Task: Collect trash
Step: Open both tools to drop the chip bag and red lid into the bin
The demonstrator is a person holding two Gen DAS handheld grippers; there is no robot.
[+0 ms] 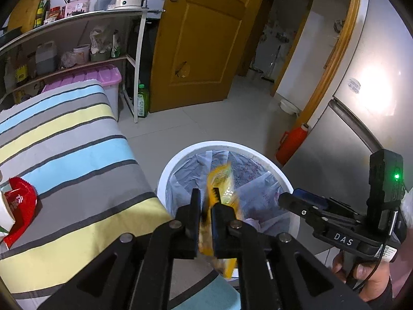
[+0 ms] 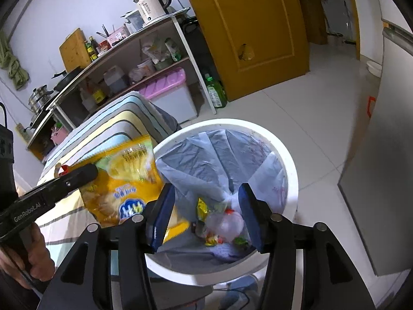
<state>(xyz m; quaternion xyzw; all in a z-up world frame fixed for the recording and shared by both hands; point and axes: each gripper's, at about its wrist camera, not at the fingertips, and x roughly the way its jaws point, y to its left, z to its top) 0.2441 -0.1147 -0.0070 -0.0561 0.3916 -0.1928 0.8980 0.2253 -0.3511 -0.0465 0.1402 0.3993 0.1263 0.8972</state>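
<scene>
The left gripper is closed on a yellow snack bag, pinching it edge-on so the bag hangs down between the fingers. It holds the bag at the near rim of the white bin, partly over the opening and partly over the striped tabletop; that puts the bag where a release should drop it into the liner, though it may need to move a little further in to clear the rim. The right gripper is wide open and holds nothing, hovering over the bin mouth, probably just out of the way. Wrappers and a crumpled clear bag already lie at the bottom of the bin. A red wrapper lies on the tabletop, likely next to go.
</scene>
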